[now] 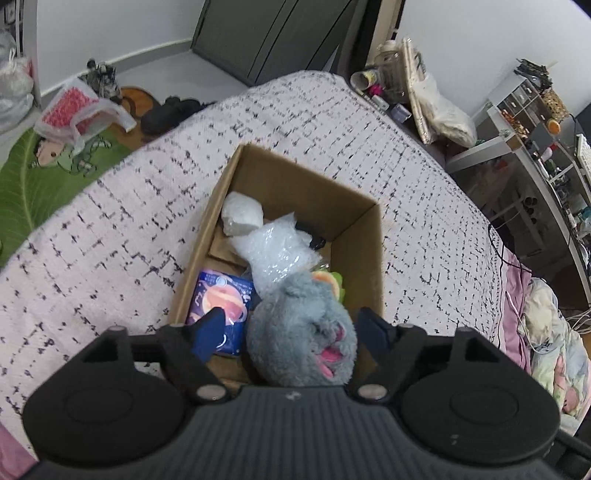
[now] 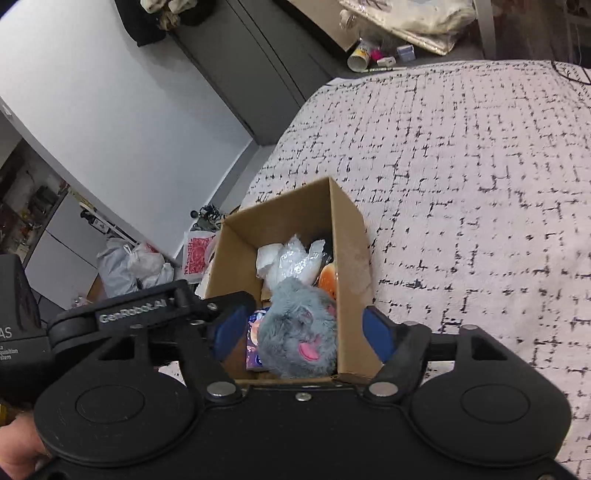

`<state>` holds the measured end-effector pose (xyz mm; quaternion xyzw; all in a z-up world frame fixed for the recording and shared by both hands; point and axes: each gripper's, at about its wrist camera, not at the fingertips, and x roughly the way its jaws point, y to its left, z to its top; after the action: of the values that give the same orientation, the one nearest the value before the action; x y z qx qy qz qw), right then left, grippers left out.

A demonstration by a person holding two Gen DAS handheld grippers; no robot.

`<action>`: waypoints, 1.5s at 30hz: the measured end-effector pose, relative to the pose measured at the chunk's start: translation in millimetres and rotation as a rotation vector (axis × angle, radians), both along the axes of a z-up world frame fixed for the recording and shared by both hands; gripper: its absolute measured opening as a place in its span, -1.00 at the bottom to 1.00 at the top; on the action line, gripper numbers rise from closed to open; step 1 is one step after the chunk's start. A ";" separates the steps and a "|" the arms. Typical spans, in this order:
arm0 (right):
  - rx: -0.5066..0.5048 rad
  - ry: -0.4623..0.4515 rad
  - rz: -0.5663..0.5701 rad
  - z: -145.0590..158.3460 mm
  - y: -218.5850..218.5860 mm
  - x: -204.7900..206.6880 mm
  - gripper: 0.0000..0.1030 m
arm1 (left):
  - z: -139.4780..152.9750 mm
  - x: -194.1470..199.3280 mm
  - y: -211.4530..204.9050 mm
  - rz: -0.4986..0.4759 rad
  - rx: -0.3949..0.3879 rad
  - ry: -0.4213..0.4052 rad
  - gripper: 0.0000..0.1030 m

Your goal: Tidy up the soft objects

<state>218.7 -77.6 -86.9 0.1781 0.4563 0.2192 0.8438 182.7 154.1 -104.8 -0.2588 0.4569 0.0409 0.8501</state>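
Blue-padded fingers of the left tool [image 1: 291, 330] stand spread wide over the near end of an open cardboard box [image 1: 365, 236], with nothing pinched between them. Between the two pads, but below them and not touching either as far as can be seen, lies a grey plush toy [image 1: 301, 332] with pink paw or ear patches, resting in the near part of the box. Beside it on the left is a dark blue packet [image 1: 221, 299] printed with a peach-coloured planet; the left finger overlaps it in view.

Further into the box sits a crinkled clear plastic bag [image 1: 277, 251], then a white wrapped lump [image 1: 242, 216] against the far left wall. An orange and green soft piece [image 1: 330, 282] peeks out just behind the plush, and something small and black [image 1: 312, 236] lies near the far right side; what it is cannot be told.

From the right wrist view, the right tool [image 2: 301, 334] is likewise spread wide and empty, its fingers straddling the near end of the box, the right one outside the box's right wall. The left tool's black body shows at the left of that view, marked "GenRobot.AI".

The box stands on a bed with a pale pink bedspread [image 1: 110, 240] crossed by black dashed lines. Beyond the bed are a green leaf-shaped rug [image 1: 33, 181], a dark wardrobe [image 1: 273, 33] and a cluttered shelf unit [image 1: 532, 122].
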 end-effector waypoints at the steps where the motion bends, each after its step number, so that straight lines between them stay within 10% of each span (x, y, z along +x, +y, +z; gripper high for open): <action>1: 0.004 -0.002 -0.002 2.1 -3.2 -1.1 0.36 | 4.9 -3.0 -2.1 -0.003 0.010 -0.012 0.55; 16: -0.059 -0.149 -0.018 57.0 -54.2 -34.3 0.84 | 66.0 -50.8 -23.5 0.005 0.083 -0.141 1.00; 45: -0.104 -0.297 -0.049 113.2 -142.4 -116.6 1.00 | 125.1 -143.1 -79.2 -0.035 0.266 -0.232 1.00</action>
<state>102.1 -220.0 26.3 0.1109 0.3328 0.1986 0.9152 39.6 74.9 20.3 -0.1389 0.3505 0.0562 0.9245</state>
